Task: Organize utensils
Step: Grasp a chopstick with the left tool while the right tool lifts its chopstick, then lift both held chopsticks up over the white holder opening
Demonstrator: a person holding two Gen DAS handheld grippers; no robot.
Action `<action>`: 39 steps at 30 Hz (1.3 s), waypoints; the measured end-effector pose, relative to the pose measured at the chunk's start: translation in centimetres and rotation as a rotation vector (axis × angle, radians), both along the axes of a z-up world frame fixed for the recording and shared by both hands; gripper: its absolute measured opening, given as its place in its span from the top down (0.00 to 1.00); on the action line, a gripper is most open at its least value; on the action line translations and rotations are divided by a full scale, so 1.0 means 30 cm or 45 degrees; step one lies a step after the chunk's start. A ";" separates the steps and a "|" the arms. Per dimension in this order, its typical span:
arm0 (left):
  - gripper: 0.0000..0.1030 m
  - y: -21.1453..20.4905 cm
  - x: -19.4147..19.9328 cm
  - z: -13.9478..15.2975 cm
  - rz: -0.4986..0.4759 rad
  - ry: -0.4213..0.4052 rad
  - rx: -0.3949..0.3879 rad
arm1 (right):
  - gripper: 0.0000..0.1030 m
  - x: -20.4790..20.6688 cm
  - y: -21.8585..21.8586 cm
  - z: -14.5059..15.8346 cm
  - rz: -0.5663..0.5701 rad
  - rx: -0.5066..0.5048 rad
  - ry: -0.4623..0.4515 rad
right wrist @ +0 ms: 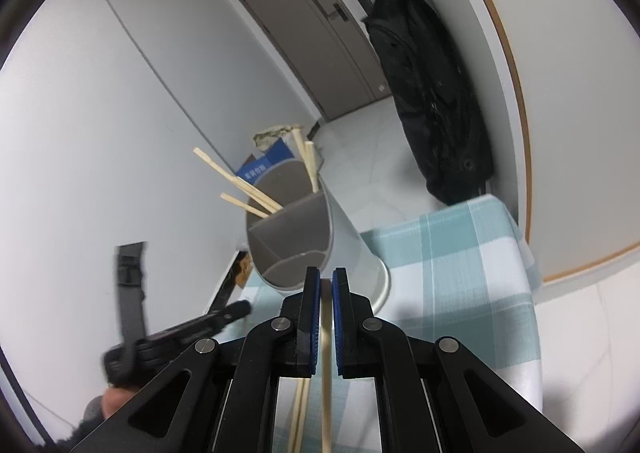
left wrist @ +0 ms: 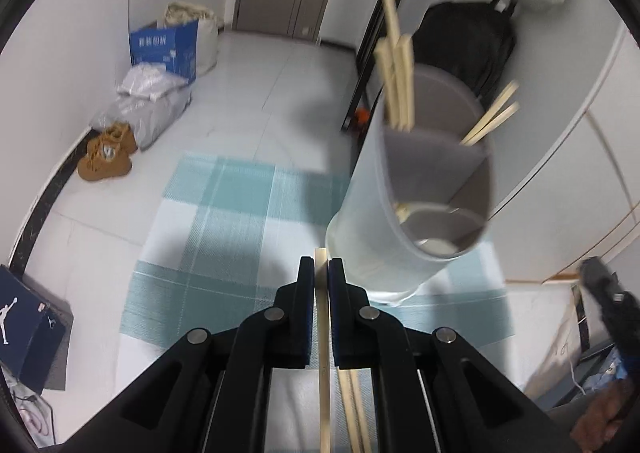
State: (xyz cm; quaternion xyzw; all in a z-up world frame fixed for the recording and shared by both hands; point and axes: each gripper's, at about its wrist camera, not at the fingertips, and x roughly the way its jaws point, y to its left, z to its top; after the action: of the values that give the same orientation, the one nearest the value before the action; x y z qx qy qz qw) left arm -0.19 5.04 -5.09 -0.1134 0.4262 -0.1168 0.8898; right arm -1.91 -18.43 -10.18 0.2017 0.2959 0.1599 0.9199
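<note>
My left claw (left wrist: 321, 267) is clenched on one wooden chopstick (left wrist: 322, 353), and my right claw (right wrist: 326, 279) is clenched on another chopstick (right wrist: 327, 357). Just ahead of both, the grey divided utensil holder (left wrist: 372, 189) stands on the bench's teal-checked cloth (left wrist: 224, 221), near its far edge, with several chopsticks (left wrist: 394, 85) already leaning in its far compartments. More loose chopsticks (right wrist: 300, 409) lie on the cloth below my claws.
</note>
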 end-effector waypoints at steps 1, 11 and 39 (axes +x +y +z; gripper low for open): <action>0.97 0.005 -0.008 0.011 -0.003 -0.024 -0.011 | 0.95 -0.007 0.008 0.006 0.005 -0.004 -0.017; 0.97 0.029 -0.098 0.163 -0.026 -0.310 -0.078 | 0.95 -0.063 0.080 0.059 0.022 -0.046 -0.177; 0.97 -0.004 0.082 0.537 0.083 -0.767 -0.174 | 0.95 0.162 0.077 0.514 -0.032 -0.045 -0.449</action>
State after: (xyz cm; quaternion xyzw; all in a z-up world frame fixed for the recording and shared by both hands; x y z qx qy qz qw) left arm 2.27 4.92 11.01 -0.1466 0.1305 -0.1451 0.9698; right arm 2.95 -16.11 5.23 0.1581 0.1302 0.1760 0.9628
